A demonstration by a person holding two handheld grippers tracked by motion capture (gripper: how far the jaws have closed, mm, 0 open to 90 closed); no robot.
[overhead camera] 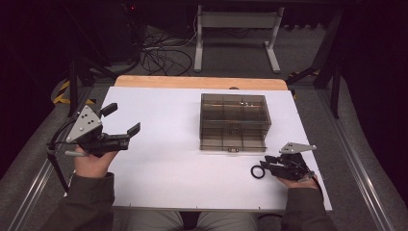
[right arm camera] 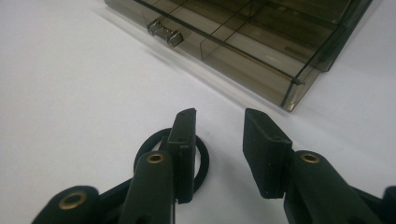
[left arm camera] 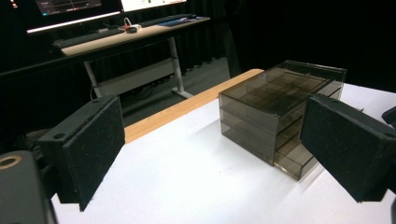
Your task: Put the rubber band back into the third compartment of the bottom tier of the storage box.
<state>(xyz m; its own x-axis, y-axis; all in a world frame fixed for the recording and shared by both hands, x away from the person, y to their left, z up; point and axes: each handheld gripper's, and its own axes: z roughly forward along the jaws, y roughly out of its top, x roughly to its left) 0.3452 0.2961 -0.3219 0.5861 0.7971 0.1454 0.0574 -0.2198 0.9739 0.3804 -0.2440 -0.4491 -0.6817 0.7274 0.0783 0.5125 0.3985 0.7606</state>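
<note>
A smoky clear drawer box (overhead camera: pixel 234 120) stands on the white table top (overhead camera: pixel 163 159), right of centre. Its lowest drawer sticks out a little, with a small handle (right arm camera: pixel 164 31) at the front. A black ring (overhead camera: pixel 258 172) lies flat on the table in front of the box. My right gripper (overhead camera: pixel 266 163) rests low just right of the ring, open, with nothing between its pads. In the right gripper view the ring (right arm camera: pixel 204 161) lies partly under the left jaw of that gripper (right arm camera: pixel 219 116). My left gripper (overhead camera: pixel 122 119) hovers wide open at the left, empty, pointing toward the box (left arm camera: pixel 275 107).
A wooden strip (overhead camera: pixel 199 82) runs along the table's far edge. Beyond it stand a grey desk frame (overhead camera: pixel 235 29) and tangled cables (overhead camera: pixel 159 55) on the floor. A desk with screens (left arm camera: pixel 116 37) shows in the left gripper view.
</note>
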